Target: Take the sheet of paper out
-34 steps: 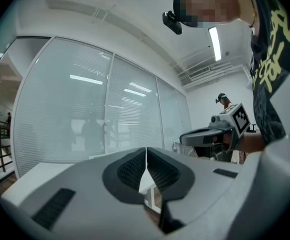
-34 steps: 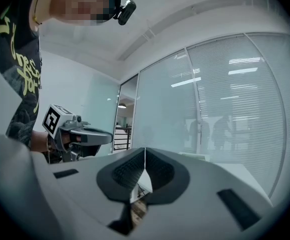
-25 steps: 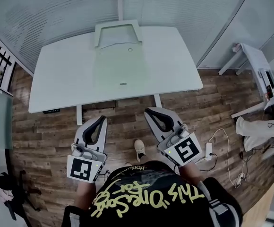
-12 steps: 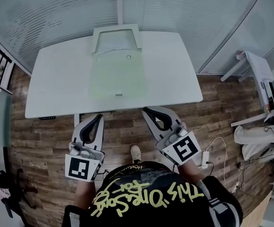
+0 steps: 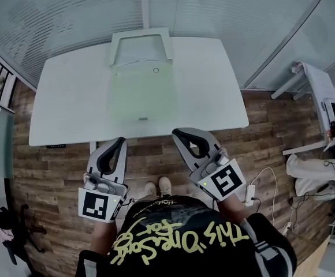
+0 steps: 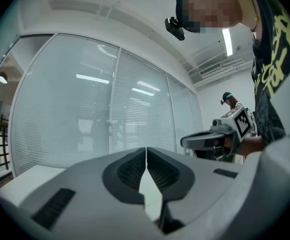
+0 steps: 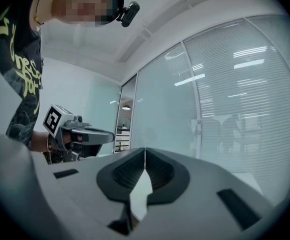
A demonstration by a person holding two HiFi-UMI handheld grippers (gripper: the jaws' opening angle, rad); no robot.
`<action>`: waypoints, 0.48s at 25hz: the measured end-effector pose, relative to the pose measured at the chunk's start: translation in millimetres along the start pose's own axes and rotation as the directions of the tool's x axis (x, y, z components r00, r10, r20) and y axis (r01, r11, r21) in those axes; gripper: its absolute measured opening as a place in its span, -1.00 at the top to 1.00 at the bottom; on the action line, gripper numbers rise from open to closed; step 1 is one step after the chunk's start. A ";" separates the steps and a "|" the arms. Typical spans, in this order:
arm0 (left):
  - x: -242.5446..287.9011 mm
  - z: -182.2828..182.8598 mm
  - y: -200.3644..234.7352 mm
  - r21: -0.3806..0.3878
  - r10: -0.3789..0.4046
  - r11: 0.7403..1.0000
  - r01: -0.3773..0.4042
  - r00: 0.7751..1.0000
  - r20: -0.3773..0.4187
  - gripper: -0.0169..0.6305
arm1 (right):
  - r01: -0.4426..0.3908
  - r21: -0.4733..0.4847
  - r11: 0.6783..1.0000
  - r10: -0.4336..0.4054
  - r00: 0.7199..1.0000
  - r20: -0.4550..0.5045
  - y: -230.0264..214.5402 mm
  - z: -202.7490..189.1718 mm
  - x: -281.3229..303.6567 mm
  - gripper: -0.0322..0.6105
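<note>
Glass-walled room (image 5: 69, 16), wood floor (image 5: 58, 172). White table (image 5: 69, 103) stood ahead w/ pale green folder (image 5: 141, 94) lying flat at its centre, far end by a white frame (image 5: 141, 42) at table's back edge; sheet of paper couldn't be told apart from folder. Left gripper (image 5: 120, 141) & right gripper (image 5: 179, 134) were held just short of table's near edge, both w/ jaws fully together, nothing btwn them

White table (image 5: 63, 103) on wood floor (image 5: 52, 172); flat on it, mid-width, pale green folder (image 5: 141, 94); white frame (image 5: 113, 46) at far edge.
</note>
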State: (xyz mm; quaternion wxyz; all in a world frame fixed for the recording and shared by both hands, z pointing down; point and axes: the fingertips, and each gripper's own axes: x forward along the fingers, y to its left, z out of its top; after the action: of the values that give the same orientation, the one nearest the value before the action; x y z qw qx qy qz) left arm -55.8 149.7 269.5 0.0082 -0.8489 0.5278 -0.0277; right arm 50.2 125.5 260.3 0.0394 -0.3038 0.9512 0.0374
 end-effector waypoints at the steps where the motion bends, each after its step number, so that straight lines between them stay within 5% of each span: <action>1: 0.2 -0.1 1.2 0.001 -0.004 1.000 0.004 1.000 -0.003 0.91 | 0.002 0.000 1.000 -0.002 1.000 -0.004 -0.3 -0.9 1.2 0.87; 12: 3.9 -1.1 7.8 0.008 -0.030 1.000 0.031 0.999 -0.024 0.91 | -0.013 0.027 1.000 0.013 1.000 0.010 -0.1 -1.6 10.7 0.87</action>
State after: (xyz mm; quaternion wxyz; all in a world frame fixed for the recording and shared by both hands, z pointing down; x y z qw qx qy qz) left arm -61.1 142.8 270.5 0.0049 -0.8564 0.5147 -0.0402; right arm 41.5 119.2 260.8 0.0481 -0.2967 0.9534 0.0261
